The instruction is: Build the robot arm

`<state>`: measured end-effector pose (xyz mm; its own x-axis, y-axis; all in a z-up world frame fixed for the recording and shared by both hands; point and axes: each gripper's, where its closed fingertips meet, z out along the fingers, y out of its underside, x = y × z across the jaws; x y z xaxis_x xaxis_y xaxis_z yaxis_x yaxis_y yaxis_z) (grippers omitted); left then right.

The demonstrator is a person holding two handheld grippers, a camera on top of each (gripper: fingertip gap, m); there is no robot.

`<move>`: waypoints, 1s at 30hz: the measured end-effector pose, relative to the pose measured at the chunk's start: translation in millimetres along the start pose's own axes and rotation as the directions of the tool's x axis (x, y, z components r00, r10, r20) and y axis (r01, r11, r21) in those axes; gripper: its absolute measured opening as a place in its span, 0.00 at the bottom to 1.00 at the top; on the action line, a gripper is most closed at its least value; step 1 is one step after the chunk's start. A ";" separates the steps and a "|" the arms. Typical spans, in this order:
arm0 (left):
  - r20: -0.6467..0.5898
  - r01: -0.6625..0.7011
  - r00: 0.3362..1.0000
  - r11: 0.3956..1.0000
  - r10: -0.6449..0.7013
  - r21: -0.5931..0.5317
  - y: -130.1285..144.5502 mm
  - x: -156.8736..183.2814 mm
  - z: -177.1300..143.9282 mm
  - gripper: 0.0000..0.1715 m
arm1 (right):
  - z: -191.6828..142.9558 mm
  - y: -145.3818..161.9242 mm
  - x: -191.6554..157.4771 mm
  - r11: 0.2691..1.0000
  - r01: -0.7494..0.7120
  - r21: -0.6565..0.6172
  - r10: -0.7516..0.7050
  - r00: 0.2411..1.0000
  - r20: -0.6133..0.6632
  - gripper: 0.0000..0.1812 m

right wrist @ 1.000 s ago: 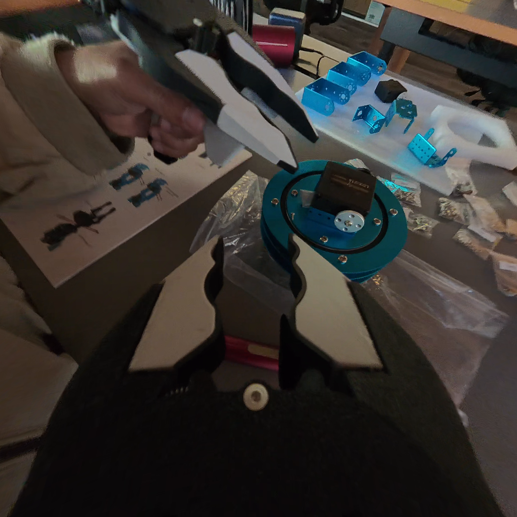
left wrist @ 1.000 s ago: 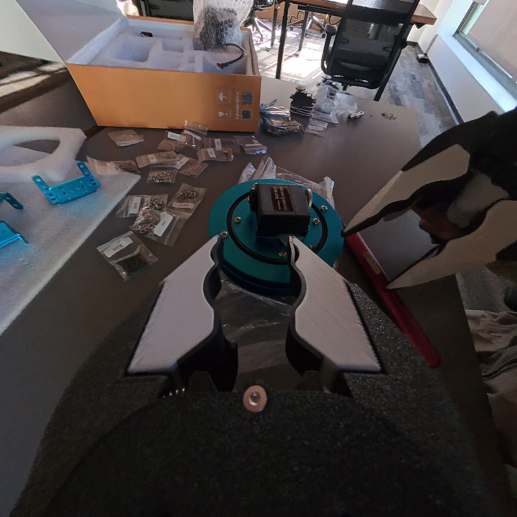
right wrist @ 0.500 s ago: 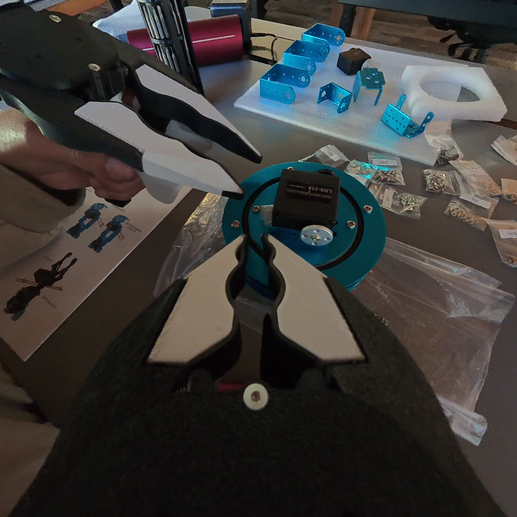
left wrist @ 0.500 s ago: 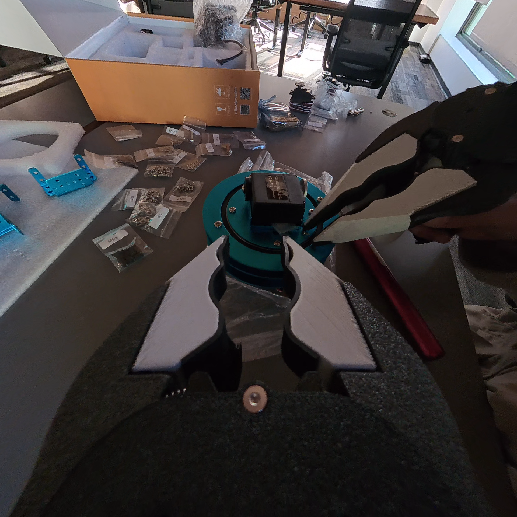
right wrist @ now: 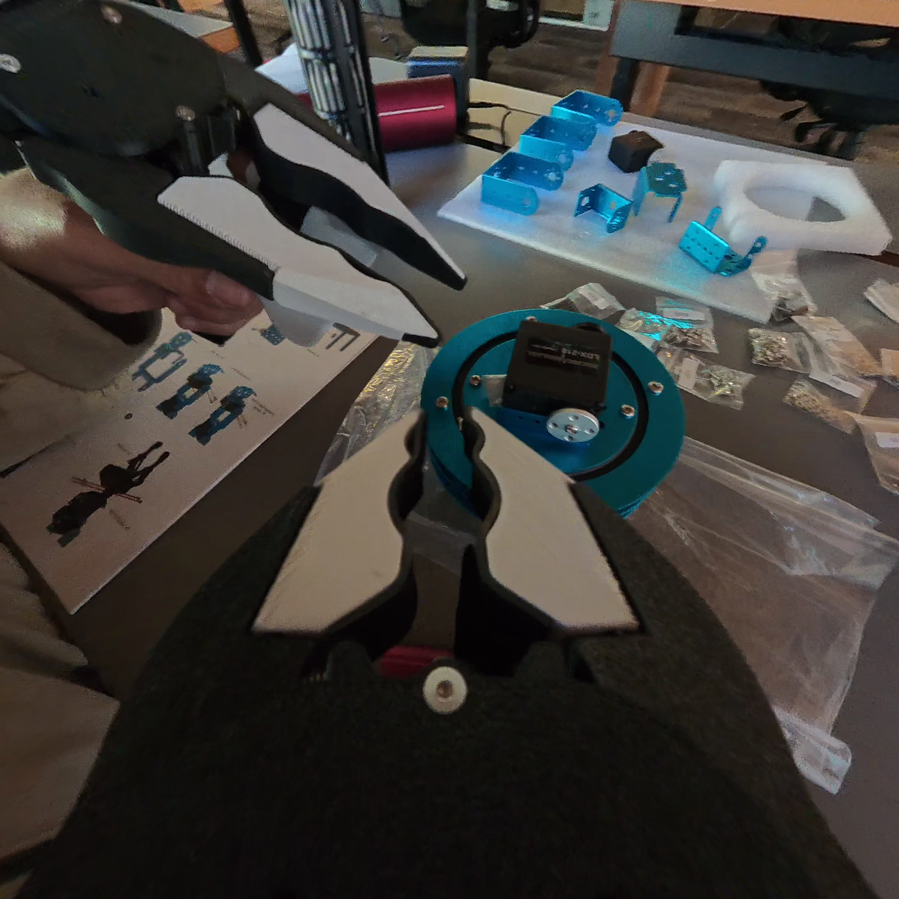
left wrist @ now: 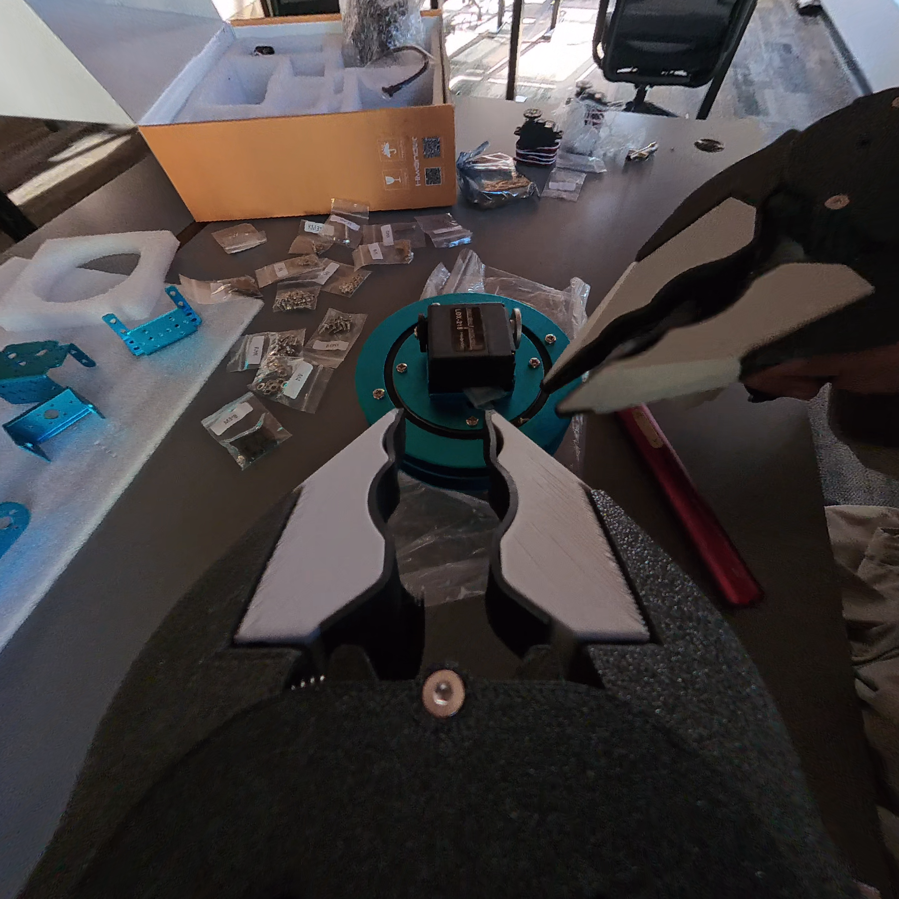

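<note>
A teal round base (left wrist: 384,369) sits on a clear plastic bag (left wrist: 438,545) on the dark table, with a black servo (left wrist: 469,348) mounted on top. My left gripper (left wrist: 443,416) is open and empty, its tips just at the base's near rim. In the right wrist view this gripper (right wrist: 442,311) hovers at the upper left of the base (right wrist: 661,418). My right gripper (right wrist: 446,416) is closed to a narrow gap on the base's rim, beside the servo (right wrist: 559,369). It also shows in the left wrist view (left wrist: 552,396), pinching the right rim.
An orange box (left wrist: 301,165) with white foam stands at the back. Several small bags of screws (left wrist: 292,374) lie left of the base. Blue brackets (right wrist: 535,180) sit on a white foam sheet. A red bar (left wrist: 681,496) lies at the right; an instruction sheet (right wrist: 170,438) lies nearby. Across from one pair of fingers to the other is roughly 5 centimeters. Left tips and right tips are each some 4 centimeters from the black servo (left wrist: 469,348). My right wrist view (right wrist: 530,349) looks at it from another angle.
My right gripper came in from the side, narrowed from wide open and closed on the base's rim. My left gripper stayed open at the near rim.
</note>
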<state>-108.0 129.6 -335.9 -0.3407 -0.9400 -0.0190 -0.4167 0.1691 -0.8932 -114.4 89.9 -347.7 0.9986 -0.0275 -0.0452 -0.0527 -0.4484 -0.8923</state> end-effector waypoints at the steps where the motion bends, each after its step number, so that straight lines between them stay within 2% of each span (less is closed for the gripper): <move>1: 0.016 0.006 1.000 1.000 -0.006 -0.010 -1.5 -1.0 -2.9 0.18 | 1.6 0.4 -1.0 1.000 0.008 -0.015 -0.008 1.000 0.008 0.10; 9: 0.089 -0.031 0.996 0.999 0.029 0.019 -23.1 4.2 -29.3 0.18 | 13.1 2.6 -12.1 0.990 0.129 -0.062 -0.122 0.988 0.098 0.20; 15: 0.088 -0.013 0.996 1.000 0.013 0.002 -13.3 3.2 -25.6 0.18 | 13.7 13.4 -12.6 0.974 0.170 -0.149 -0.147 0.977 0.153 0.18; 23: -0.007 -0.015 1.000 0.997 0.014 -0.070 7.4 17.4 -4.4 0.18 | -10.3 12.6 1.2 0.961 0.211 -0.177 -0.196 0.976 0.100 0.14; 26: -0.103 -0.001 0.995 0.997 -0.007 -0.071 8.4 36.0 3.1 0.15 | -9.1 20.6 5.7 0.956 0.202 -0.215 -0.185 0.978 0.096 0.18; 30: -0.221 0.043 0.974 0.998 -0.054 -0.052 2.6 58.0 9.7 0.15 | -10.3 20.8 -1.3 0.964 0.189 -0.187 -0.163 0.976 0.145 0.21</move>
<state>-120.7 72.6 -343.7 -0.4956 -0.8590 0.1288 -0.4745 0.1436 -0.8685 -116.8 71.4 -361.6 0.9837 0.1762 0.0365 0.1374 -0.6042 -0.7849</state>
